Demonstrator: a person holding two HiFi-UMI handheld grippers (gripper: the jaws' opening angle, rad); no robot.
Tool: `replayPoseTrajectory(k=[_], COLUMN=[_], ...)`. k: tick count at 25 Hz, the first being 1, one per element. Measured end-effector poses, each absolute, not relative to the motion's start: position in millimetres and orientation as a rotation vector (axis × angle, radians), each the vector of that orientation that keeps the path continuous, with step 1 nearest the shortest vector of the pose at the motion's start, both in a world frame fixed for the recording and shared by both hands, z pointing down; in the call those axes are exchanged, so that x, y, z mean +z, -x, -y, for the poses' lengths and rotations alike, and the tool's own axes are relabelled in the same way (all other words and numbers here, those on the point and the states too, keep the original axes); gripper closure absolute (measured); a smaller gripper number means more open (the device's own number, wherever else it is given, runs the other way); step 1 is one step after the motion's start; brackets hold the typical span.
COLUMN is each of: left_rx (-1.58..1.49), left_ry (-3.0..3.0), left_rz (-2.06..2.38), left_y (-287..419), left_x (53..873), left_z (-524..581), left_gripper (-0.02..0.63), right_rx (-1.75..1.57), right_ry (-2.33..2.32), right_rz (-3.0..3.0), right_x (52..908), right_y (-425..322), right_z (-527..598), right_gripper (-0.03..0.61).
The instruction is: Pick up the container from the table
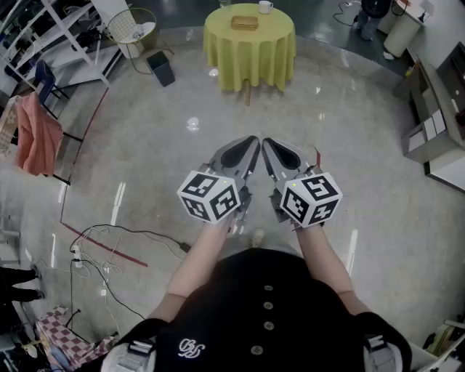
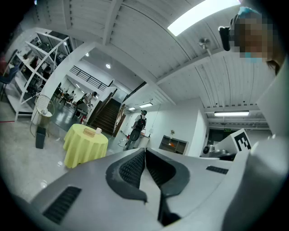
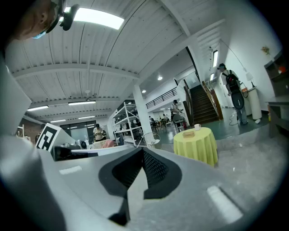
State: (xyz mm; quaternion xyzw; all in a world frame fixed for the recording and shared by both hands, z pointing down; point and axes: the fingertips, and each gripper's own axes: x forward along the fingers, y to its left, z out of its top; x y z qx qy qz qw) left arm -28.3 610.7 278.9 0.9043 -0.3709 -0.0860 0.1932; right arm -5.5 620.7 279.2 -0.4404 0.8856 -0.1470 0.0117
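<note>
Where the pale, glossy floor (image 1: 341,152) spreads out, a round desk (image 1: 249,54) draped in yellow stands well ahead of the person, far from both tongs. On it lies the container (image 1: 245,22), flat and brown, near the middle of the top; what it holds is too small to tell. A white cup (image 1: 266,6) sits just beside it, toward the far edge. White shelving (image 1: 51,29) lines the left side, with a wire basket (image 1: 136,29) and a dark box (image 1: 160,67) on the floor nearby. A pink cloth (image 1: 33,131) hangs on a rack, and cables (image 1: 109,243) trail over the floor. Grey cabinets (image 1: 436,116) stand at the right. The left tongs (image 1: 253,140) and right tongs (image 1: 266,143) sit side by side, roughly level. Each pair is pressed fully together with nothing between.
</note>
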Motion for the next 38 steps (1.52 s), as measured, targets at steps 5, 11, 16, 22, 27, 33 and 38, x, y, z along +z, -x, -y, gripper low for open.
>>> replayPoseTrajectory(k=[5, 11, 16, 22, 27, 33, 38], left_rx=[-0.233, -0.213, -0.206, -0.203, -0.208, -0.193, -0.194], left_ry=[-2.532, -2.541, -2.55, -2.543, -2.511, -2.49, -2.494], left_rz=[1.055, 1.06, 1.08, 1.135, 1.171, 1.196, 1.199], left_y=[22.5, 17.5, 14.6, 16.8, 9.8, 0.1, -4.3], left_x=[278.7, 283.0, 281.7, 283.7, 288.4, 297.6, 302.4], left_z=[-602.4, -598.6, -593.8, -583.3, -571.8, -561.1, -545.2], left_gripper=[0.594, 0.594, 0.594, 0.594, 0.594, 0.595, 0.594], right_rx=[-0.447, -0.44, -0.44, -0.457, -0.461, -0.516, -0.554], right_ry=[1.363, 1.388, 1.356, 1.307, 1.366, 1.393, 1.394], right_rz=[-2.766, -2.755, -2.782, -2.803, -2.791, -2.786, -2.751], right_x=[280.0, 279.3, 282.4, 288.4, 291.4, 306.8, 313.3], right_y=[-0.6, -8.9, -8.2, -7.5, -25.9, -39.2, -46.7], right_z=[-611.2, -604.0, -602.0, -596.9, -579.4, -568.4, -549.7], right_gripper=[0.577, 0.577, 0.577, 0.575, 0.575, 0.575, 0.575])
